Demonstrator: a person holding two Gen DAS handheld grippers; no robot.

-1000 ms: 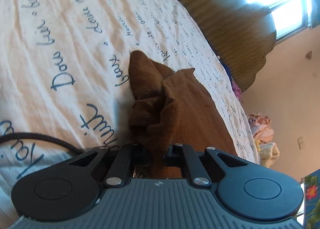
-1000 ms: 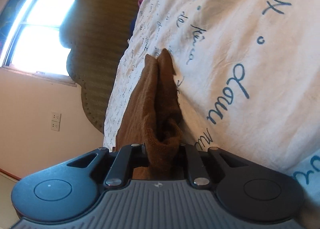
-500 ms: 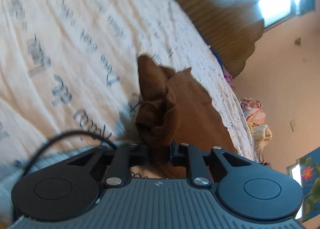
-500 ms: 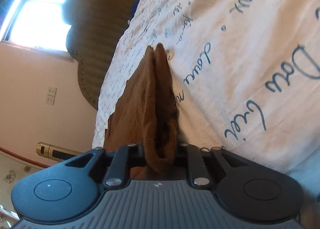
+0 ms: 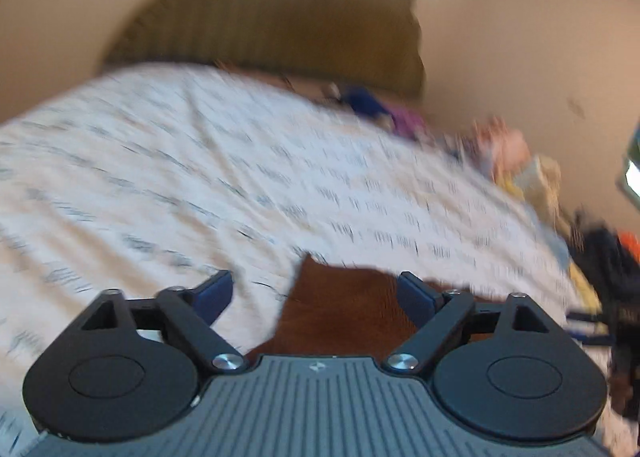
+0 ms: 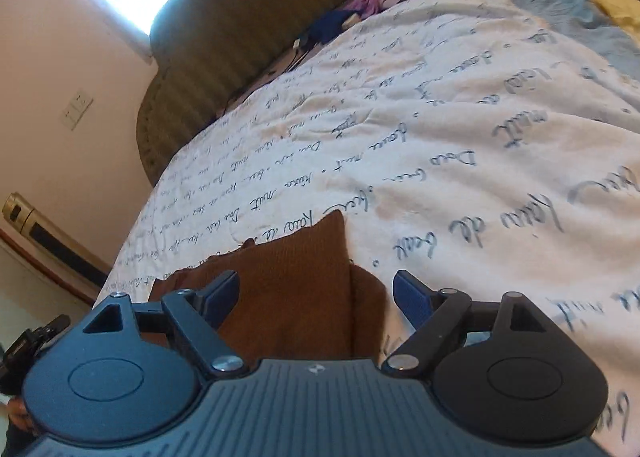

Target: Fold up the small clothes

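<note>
Both jaws gape empty, left gripper (image 5: pixel 314 293) and right gripper (image 6: pixel 316 293) hovering over the brown cloth (image 6: pixel 296 285) lying flat on the bedsheet (image 6: pixel 480 145), and a careless low pass could snag and undo that fold.

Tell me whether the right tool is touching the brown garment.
Apart. The right wrist view shows the right tool open, both fingers spread wide of the brown garment, which lies flat on the bedsheet.
</note>
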